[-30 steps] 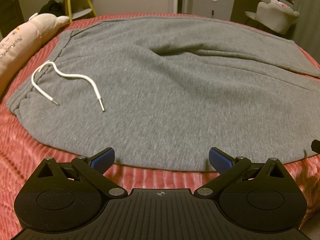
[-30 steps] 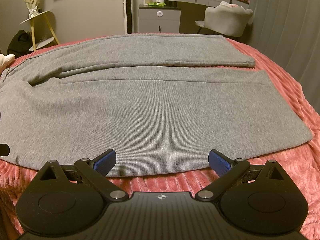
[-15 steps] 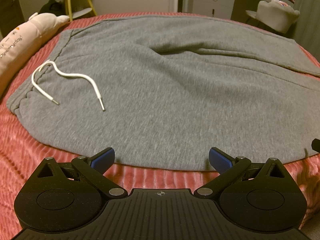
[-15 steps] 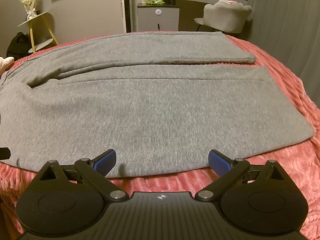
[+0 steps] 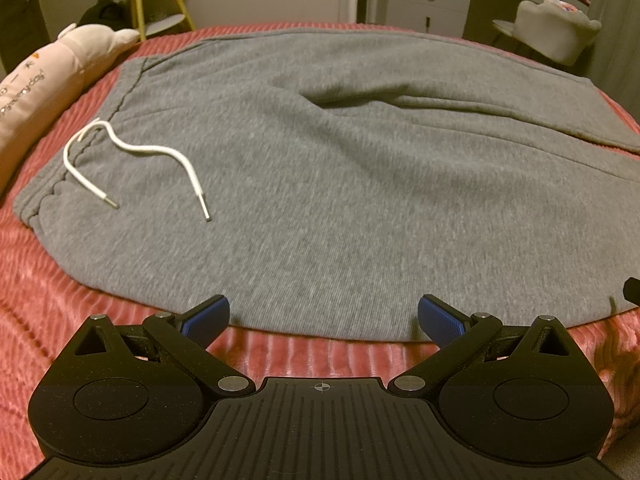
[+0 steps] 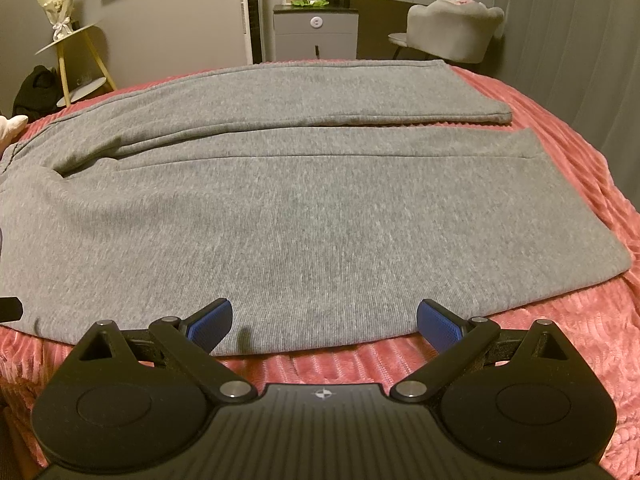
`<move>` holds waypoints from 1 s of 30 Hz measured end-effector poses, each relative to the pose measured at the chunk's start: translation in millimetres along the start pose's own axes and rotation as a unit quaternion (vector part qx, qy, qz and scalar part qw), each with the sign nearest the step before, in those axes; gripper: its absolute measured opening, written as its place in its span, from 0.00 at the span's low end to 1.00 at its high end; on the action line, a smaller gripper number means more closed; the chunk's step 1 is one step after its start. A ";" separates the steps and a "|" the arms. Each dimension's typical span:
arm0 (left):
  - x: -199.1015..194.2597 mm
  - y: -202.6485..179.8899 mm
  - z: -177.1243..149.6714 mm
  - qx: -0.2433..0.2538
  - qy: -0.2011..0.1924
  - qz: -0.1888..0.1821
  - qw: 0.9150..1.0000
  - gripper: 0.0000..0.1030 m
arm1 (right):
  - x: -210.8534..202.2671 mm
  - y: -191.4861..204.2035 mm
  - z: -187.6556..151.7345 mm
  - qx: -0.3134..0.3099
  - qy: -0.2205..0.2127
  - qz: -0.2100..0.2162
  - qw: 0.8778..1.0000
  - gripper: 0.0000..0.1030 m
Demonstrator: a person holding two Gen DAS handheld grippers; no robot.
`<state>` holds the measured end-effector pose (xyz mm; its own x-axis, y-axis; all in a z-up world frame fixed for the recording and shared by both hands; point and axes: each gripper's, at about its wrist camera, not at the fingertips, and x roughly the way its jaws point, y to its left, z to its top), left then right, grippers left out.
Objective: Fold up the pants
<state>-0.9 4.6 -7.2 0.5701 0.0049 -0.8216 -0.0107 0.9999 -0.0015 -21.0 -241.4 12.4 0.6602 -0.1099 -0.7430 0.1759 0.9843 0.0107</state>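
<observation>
The left claw (image 5: 323,316) and right claw (image 6: 324,320) hang spread wide, empty, over the near hem of the pants (image 5: 340,168) by the bed's (image 5: 48,300) near edge. A shallow bite risks pinching 1 layer only, and the drawstring (image 5: 132,148) could drag loose

Lying flat across the bed (image 5: 48,312): pants (image 5: 360,200), waistband toward the left, legs stretching to the right. Resting on the waist end: drawstring (image 5: 136,152), both tips trailing toward the near edge. Sitting left of the waistband, at the bed's left edge: pillow (image 5: 52,80). Lying side by side in the right wrist view: far leg (image 6: 320,96) behind near leg (image 6: 320,220), hems ending toward the right. Hovering just before the pants' near edge: left hand-held gripper (image 5: 323,316) and right hand-held gripper (image 6: 324,320), each spread wide. Standing behind the bed: stool (image 6: 76,64) at left, cabinet (image 6: 316,32) in the middle, chair (image 6: 452,32) at right.
</observation>
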 end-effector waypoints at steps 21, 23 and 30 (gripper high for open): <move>1.1 0.0 0.2 -0.001 0.005 0.001 1.000 1.00 | 8.2 0.3 1.9 0.014 0.016 0.012 1.000 0.96; 1.7 -0.6 1.4 -0.001 0.007 0.002 1.000 1.00 | 10.7 -0.7 2.4 0.020 0.022 0.016 0.999 0.96; 2.9 -1.5 2.9 0.003 0.010 0.002 1.000 1.00 | 19.0 -11.7 5.8 0.057 0.040 0.038 0.997 0.96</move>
<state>3.2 3.1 -8.0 0.5533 0.0081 -0.8329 -0.0071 1.0000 0.0050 -6.3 -255.7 2.0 0.6153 -0.0200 -0.7880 0.2118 0.9671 0.1409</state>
